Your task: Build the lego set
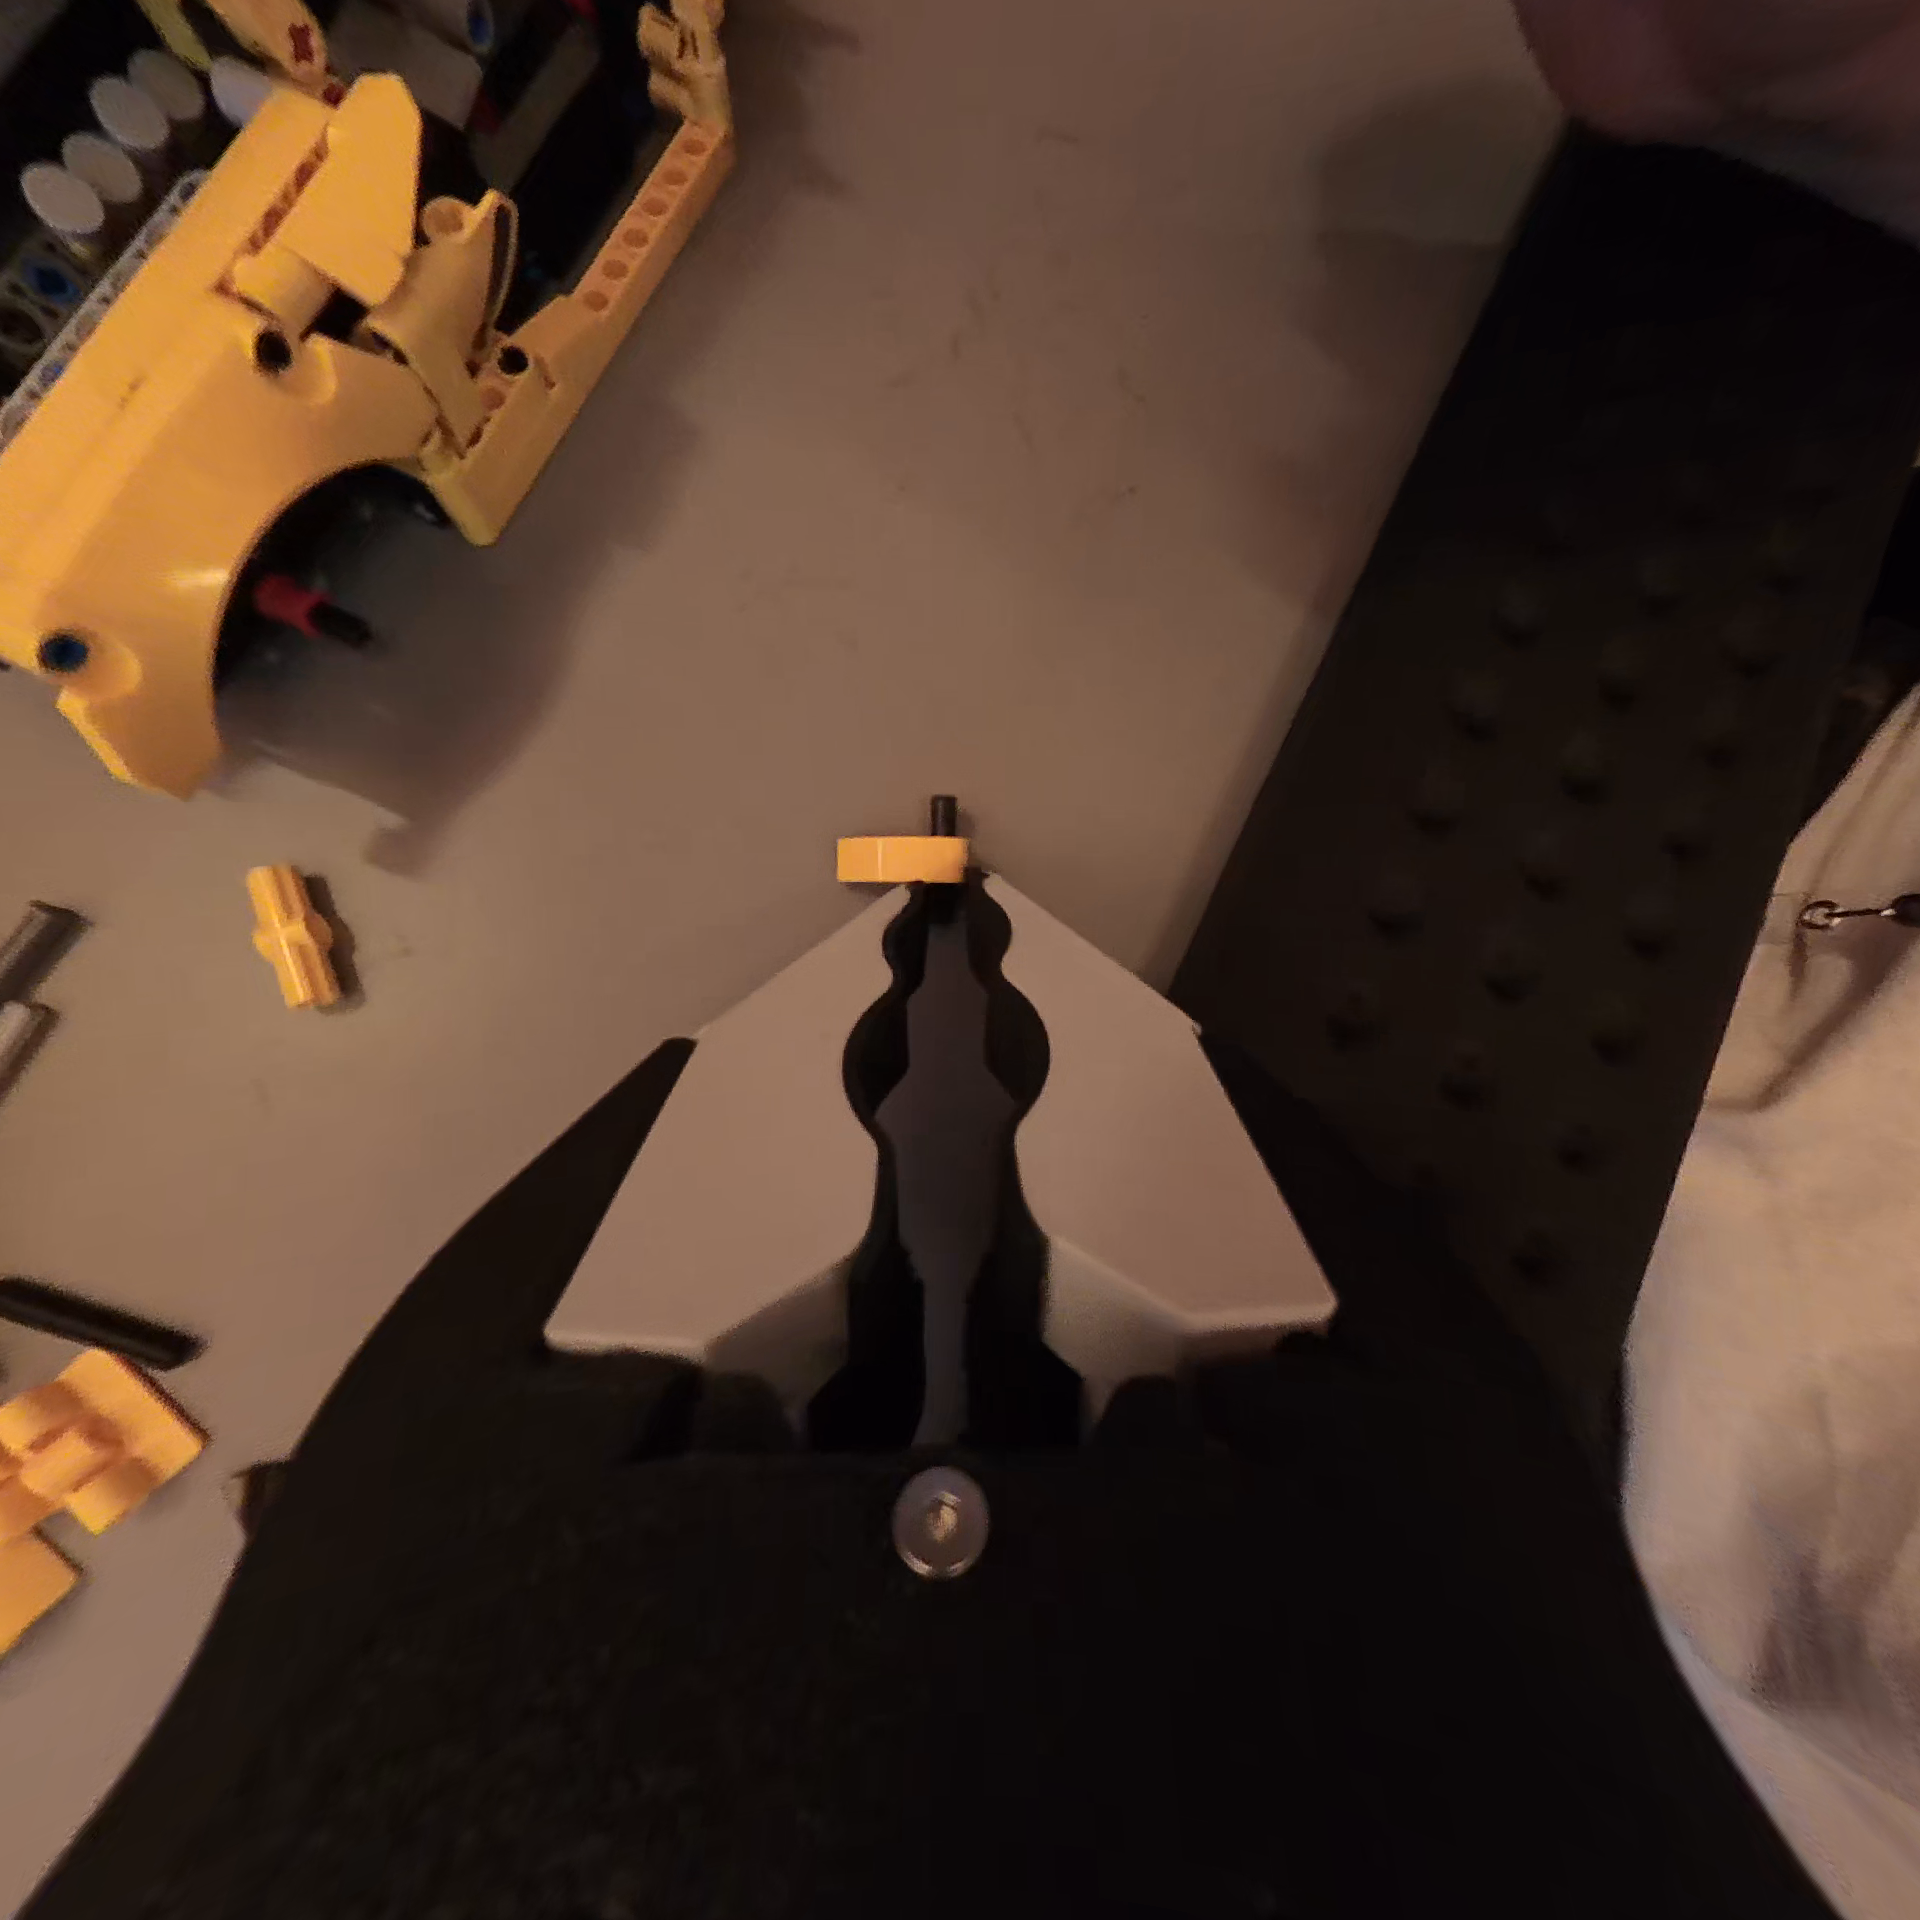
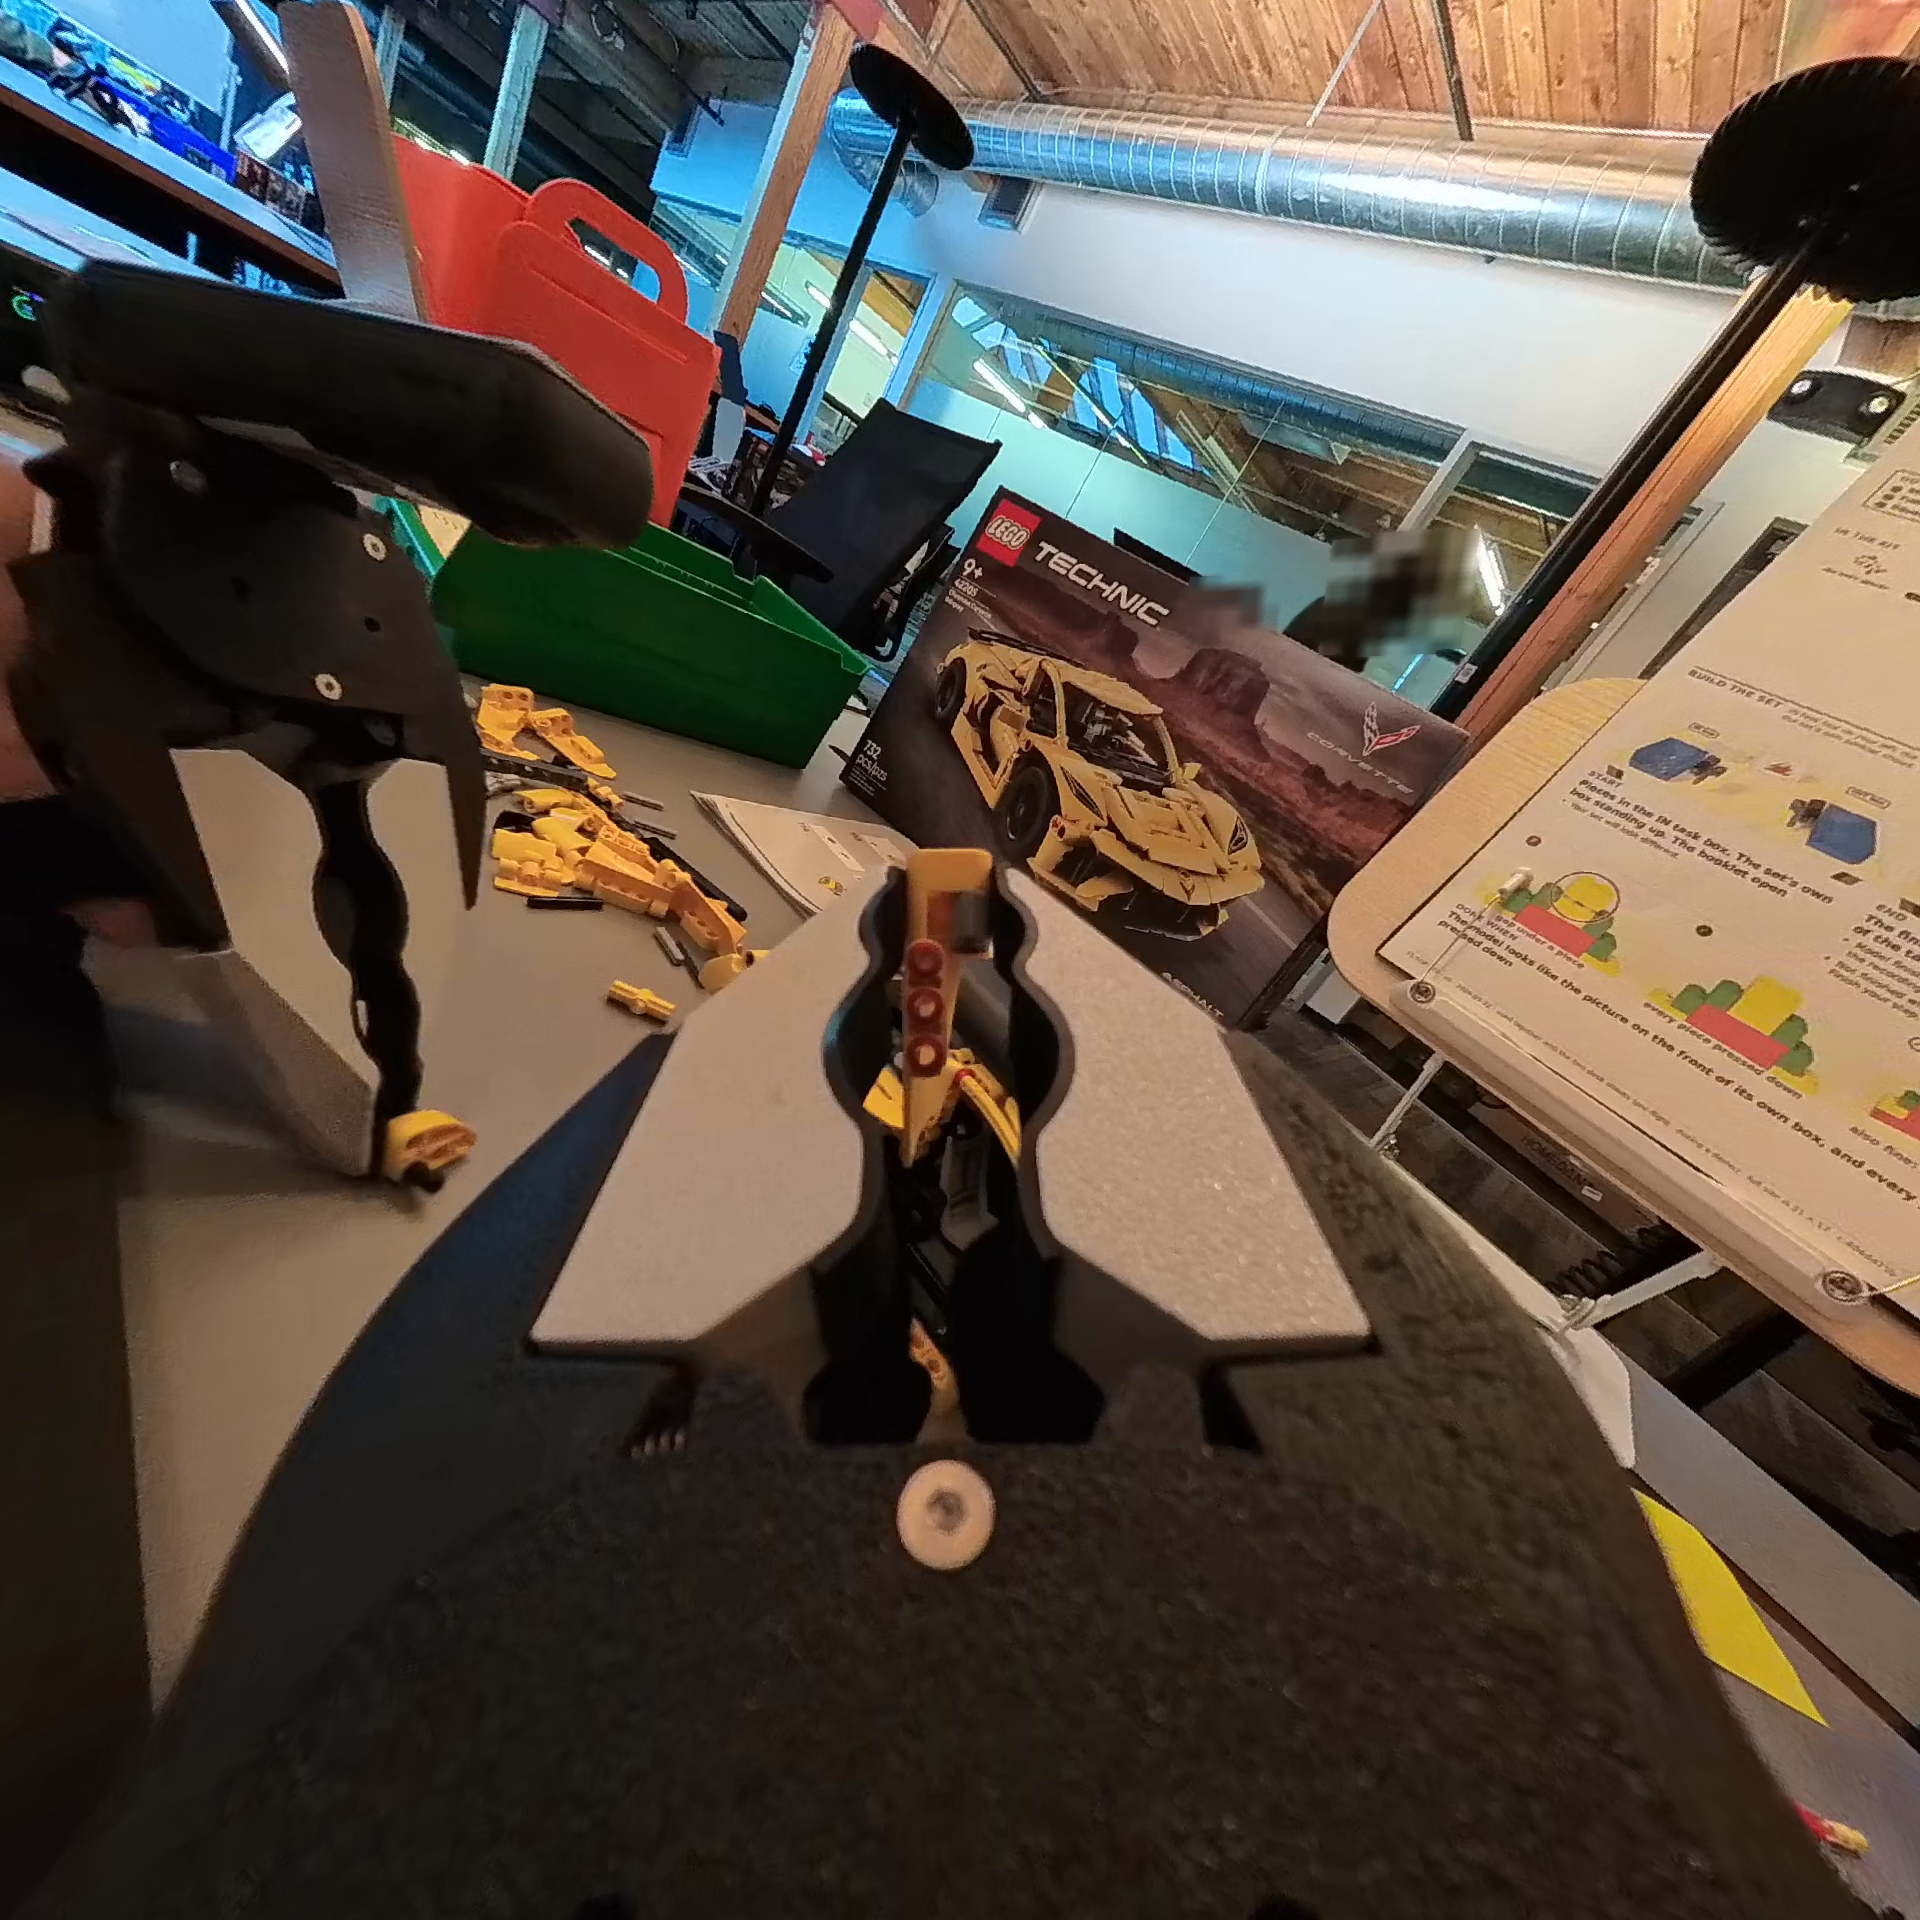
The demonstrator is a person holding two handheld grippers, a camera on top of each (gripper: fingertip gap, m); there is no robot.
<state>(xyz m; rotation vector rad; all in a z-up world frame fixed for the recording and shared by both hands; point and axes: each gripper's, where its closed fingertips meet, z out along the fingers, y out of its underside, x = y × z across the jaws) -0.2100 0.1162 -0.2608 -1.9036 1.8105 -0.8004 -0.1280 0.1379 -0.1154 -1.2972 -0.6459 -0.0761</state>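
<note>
My left gripper [image 1: 940, 883] is shut on a small yellow lego piece [image 1: 902, 860] with a black pin through it, held just above the grey table [image 1: 935, 416]. The right wrist view shows the same gripper [image 2: 400, 1132] at the left, pointing down with the piece [image 2: 431, 1138] at its tip. My right gripper [image 2: 940, 904] is shut on a yellow beam assembly [image 2: 935, 997] with red pins. The partly built yellow car [image 1: 208, 416] lies on the table at the upper left of the left wrist view.
A yellow connector [image 1: 296, 951] and other loose parts [image 1: 73, 1444] lie at the left. A pile of yellow parts [image 2: 603, 852], a booklet [image 2: 800, 847], the set's box [image 2: 1143, 769], a green bin [image 2: 644, 644] and an instruction board [image 2: 1662, 883] surround the work area. A dark studded mat [image 1: 1558, 727] lies beyond the table edge. Across from one pair of fingers to the other is roughly 15 cm. The yellow connector [image 1: 296, 951] lies some 11 cm from my left tips, 20 cm from my right tips.
</note>
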